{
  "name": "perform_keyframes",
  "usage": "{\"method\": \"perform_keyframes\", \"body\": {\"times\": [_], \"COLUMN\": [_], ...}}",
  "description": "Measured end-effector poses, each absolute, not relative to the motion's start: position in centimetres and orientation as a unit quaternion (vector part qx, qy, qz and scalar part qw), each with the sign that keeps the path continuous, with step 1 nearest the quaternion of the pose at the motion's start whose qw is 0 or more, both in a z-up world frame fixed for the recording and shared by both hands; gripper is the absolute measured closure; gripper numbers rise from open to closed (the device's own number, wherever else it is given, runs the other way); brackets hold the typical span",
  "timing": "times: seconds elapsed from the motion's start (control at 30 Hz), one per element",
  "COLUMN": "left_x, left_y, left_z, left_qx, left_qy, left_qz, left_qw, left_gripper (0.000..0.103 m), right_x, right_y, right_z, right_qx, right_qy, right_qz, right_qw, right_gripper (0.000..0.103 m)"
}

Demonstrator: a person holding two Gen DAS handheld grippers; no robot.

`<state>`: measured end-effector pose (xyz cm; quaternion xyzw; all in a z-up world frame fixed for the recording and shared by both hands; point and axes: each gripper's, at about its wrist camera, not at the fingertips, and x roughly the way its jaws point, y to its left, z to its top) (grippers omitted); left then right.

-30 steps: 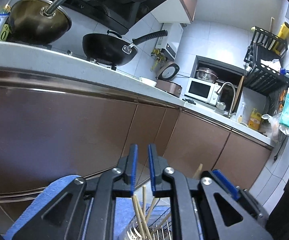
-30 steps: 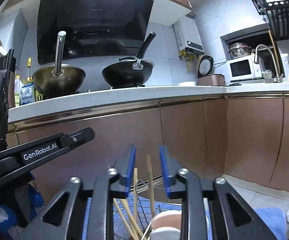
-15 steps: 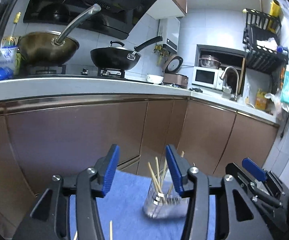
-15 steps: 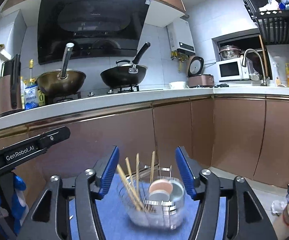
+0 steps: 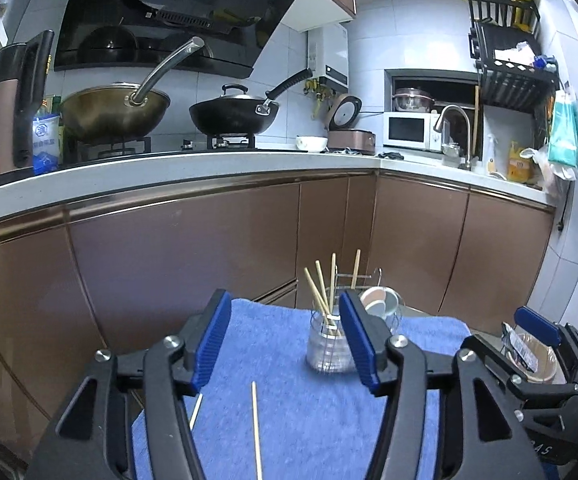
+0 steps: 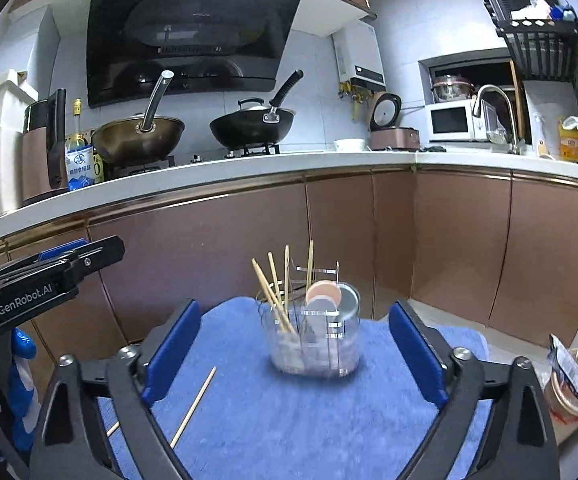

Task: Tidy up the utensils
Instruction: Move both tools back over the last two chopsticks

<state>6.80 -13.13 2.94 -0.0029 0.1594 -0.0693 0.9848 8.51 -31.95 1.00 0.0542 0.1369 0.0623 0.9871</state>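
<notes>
While both claws hang above the blue towel (image 6: 289, 412), each spreading its jaws with nothing between the pads, the left gripper (image 5: 285, 344) fills the lower middle of its view and the right gripper (image 6: 293, 356) the lower half of its own. A clear holder (image 6: 315, 334) stands at the centre of the right view, bundling thin wooden chopsticks (image 6: 275, 290) upright beside round-headed spoons (image 6: 323, 294). Two loose chopsticks (image 6: 193, 412) lie flat at lower left on the towel. Judging by that, the next pick should come low, pads straddling one slim stick near its middle, since a smooth round stick on soft, nubby terry may roll or sink into the pile.
</notes>
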Motion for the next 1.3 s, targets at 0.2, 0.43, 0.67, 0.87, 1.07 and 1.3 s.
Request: {"method": "perform_keyframes", "body": {"times": [0.2,0.43,0.67,0.87,1.07,1.3], "left_x": [4.7,2.9,1.4,0.4,-0.2,-0.5], "left_y": [-12.7,-12.6,-12.1,-11.3,-10.7,-10.0], "left_z": [2.9,2.9,3.0,3.0,2.9,2.8], "left_qx": [0.001,0.010,0.014,0.014,0.015,0.013], "left_qy": [0.165,0.167,0.167,0.164,0.162,0.165], "left_qz": [-0.063,-0.059,-0.051,-0.042,-0.033,-0.023], "left_qw": [0.984,0.984,0.985,0.985,0.986,0.986], "left_gripper": [0.048,0.047,0.047,0.047,0.047,0.047], "right_x": [6.8,5.1,3.6,2.5,1.7,1.5], "right_y": [-32.1,-32.0,-31.5,-31.5,-30.9,-30.5], "right_z": [0.7,0.5,0.3,0.2,0.3,0.3], "right_qx": [0.061,0.062,0.052,0.052,0.045,0.038], "right_qy": [0.146,0.162,0.171,0.172,0.171,0.170], "right_qz": [0.054,0.051,0.045,0.041,0.039,0.039], "right_qw": [0.986,0.984,0.983,0.983,0.984,0.984], "right_gripper": [0.000,0.000,0.000,0.000,0.000,0.000]}}
